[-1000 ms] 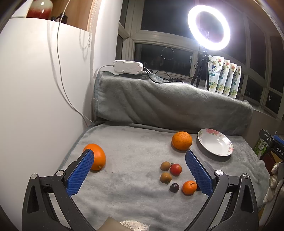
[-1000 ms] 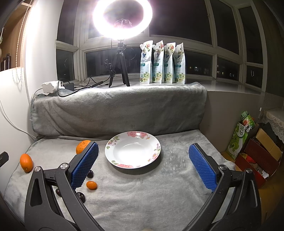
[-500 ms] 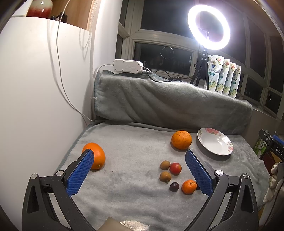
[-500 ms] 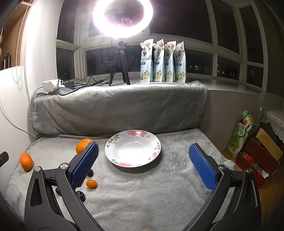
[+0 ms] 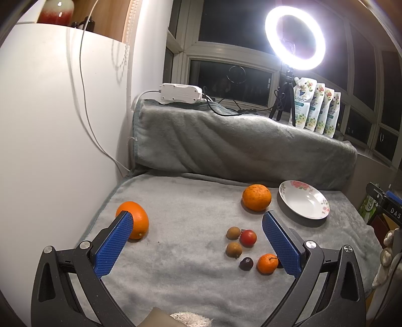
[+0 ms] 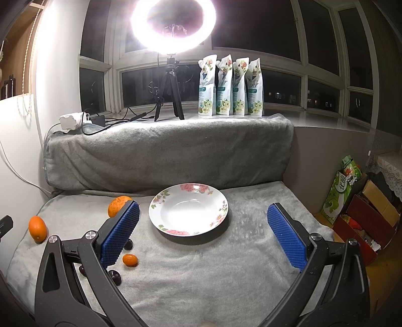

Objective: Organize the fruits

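Plainly, each hand-held gripper, left (image 5: 196, 235) and right (image 6: 202, 232), gapes wide, holding and touching nothing.

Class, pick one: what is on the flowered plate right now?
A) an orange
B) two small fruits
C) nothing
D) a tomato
C: the plate shows only bare white inside, while the oranges and small fruits all lie on the blanket.

Ring light (image 6: 173, 25) glares before dark windows (image 6: 276, 22).
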